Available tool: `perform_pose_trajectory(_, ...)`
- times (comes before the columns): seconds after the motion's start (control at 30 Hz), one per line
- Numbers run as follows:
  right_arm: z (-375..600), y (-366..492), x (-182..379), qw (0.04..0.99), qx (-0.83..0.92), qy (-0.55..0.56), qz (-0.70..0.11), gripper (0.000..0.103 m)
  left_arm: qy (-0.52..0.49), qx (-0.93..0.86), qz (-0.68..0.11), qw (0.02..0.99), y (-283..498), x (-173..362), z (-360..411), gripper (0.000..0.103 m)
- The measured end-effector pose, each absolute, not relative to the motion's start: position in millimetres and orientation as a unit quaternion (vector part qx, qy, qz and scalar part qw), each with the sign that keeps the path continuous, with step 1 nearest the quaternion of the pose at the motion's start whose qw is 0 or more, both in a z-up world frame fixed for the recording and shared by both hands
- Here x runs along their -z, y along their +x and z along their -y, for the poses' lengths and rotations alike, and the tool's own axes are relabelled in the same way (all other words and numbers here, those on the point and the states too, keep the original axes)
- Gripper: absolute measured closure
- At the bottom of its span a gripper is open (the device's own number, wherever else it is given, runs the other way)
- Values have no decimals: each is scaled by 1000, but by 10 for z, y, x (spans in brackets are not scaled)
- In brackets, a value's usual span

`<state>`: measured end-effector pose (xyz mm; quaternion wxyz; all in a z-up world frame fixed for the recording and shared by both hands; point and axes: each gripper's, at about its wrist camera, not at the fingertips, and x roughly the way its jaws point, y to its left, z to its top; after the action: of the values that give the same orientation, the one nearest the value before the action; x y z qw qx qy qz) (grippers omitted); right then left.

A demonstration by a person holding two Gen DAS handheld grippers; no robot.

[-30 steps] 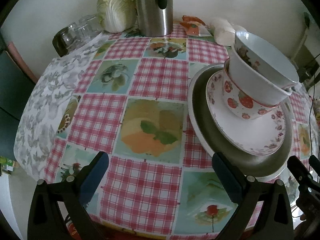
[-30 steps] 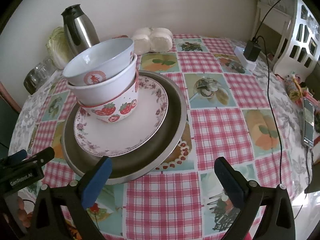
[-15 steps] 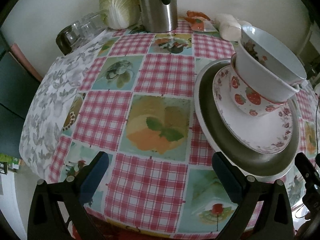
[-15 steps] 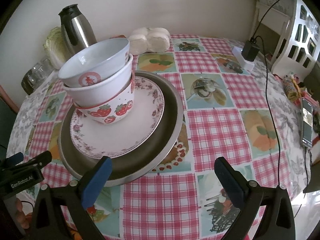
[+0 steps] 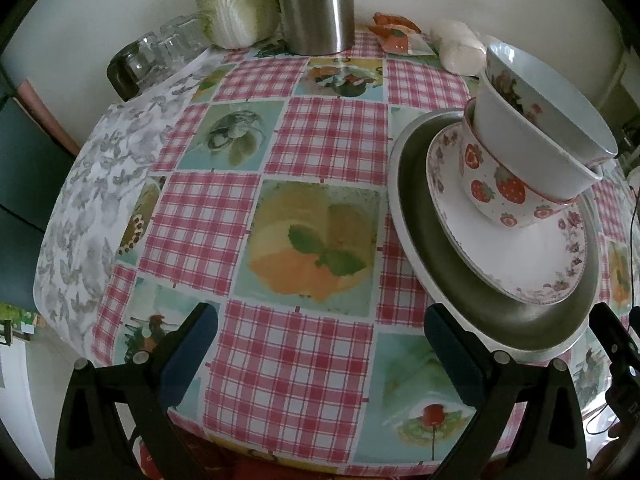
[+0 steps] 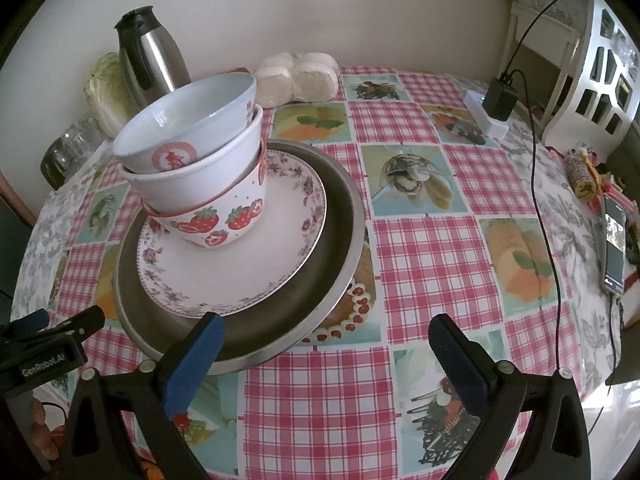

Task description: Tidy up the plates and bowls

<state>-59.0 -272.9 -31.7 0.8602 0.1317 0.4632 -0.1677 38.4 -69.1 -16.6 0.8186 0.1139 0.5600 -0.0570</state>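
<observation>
One stack stands on the checked tablecloth: a wide metal plate (image 6: 332,248) (image 5: 460,280) at the bottom, a floral white plate (image 6: 248,264) (image 5: 532,256) on it, then a strawberry bowl (image 6: 216,224) (image 5: 496,196), a plain white bowl (image 6: 192,180) (image 5: 532,152) and a pale blue bowl (image 6: 188,120) (image 5: 560,100) nested and leaning. My left gripper (image 5: 320,344) is open over the near table edge, left of the stack. Near the metal plate's front rim my right gripper (image 6: 326,354) is open and holds nothing.
At the back stand a steel thermos (image 5: 316,4) (image 6: 150,56), a cabbage (image 5: 236,4), glass jars (image 5: 156,56) and wrapped white buns (image 6: 298,76). A charger with cable (image 6: 500,100), a phone (image 6: 614,252) and a white chair (image 6: 592,60) are at the right.
Both grippers have drawn back slightly toward the near table edge, so the stack sits a little farther and lower in view. The stack itself has not moved.
</observation>
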Motion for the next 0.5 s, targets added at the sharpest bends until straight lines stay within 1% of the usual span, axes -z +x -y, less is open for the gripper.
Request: perform_pose_trajectory(0.5,2763,-583,339,856,172,134,-468,0,104,51,-572,812,424,199,657,0)
